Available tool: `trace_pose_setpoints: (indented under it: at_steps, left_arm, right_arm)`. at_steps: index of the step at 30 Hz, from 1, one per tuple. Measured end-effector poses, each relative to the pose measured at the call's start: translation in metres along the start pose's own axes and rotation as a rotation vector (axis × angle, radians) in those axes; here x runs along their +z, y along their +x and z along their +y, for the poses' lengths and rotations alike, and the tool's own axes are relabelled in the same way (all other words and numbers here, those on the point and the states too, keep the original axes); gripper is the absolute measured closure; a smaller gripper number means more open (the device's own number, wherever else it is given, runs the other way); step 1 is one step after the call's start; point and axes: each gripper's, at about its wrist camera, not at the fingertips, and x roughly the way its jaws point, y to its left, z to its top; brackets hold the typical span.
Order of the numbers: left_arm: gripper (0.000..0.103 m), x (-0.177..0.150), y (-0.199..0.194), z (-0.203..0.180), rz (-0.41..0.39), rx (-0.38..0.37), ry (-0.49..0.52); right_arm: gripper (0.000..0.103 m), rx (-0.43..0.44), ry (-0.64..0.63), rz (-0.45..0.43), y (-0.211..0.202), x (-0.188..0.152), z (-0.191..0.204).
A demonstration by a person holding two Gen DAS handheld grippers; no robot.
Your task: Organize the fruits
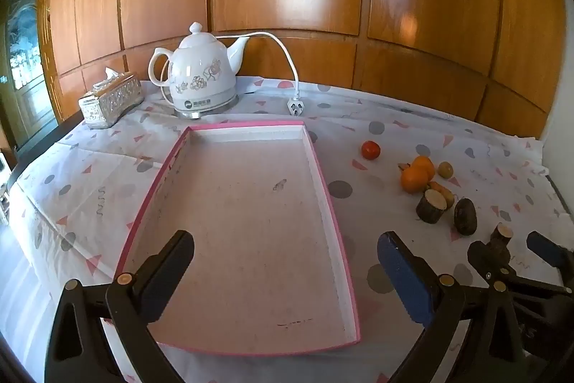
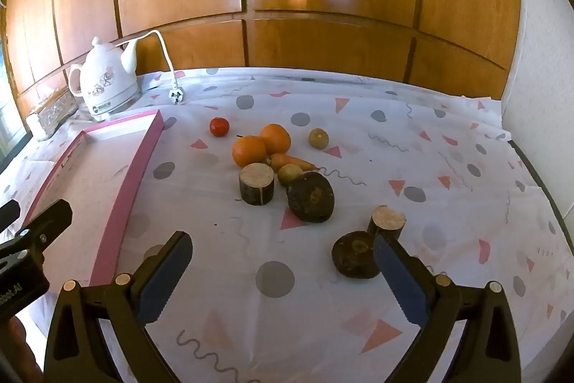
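Left gripper (image 1: 285, 270) fingers spread over shallow pink cardboard tray (image 1: 335, 210); right gripper (image 2: 283, 270) fingers spread, 2 round oranges (image 2: 250, 150) ahead on desk (image 2: 412, 167).

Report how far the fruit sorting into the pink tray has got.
Nothing looks done: the pink tray holds nothing. Nothing is in hand either; the left tongs and right tongs are both open and hold nothing. All the sorting is left: the tomato, two oranges, the carrot and the small greenish fruits lie on the tablecloth among wood pieces.
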Motion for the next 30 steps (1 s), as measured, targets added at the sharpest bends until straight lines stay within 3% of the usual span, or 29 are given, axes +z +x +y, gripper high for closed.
trace_pose_setpoints:
  at_steps: [30]
  left_arm:
    - [0.000, -0.006, 0.000, -0.005, 0.010, 0.004, 0.003]
  right_arm:
    - [0.001, -0.057, -0.057, -0.061, -0.016, 0.005, 0.010]
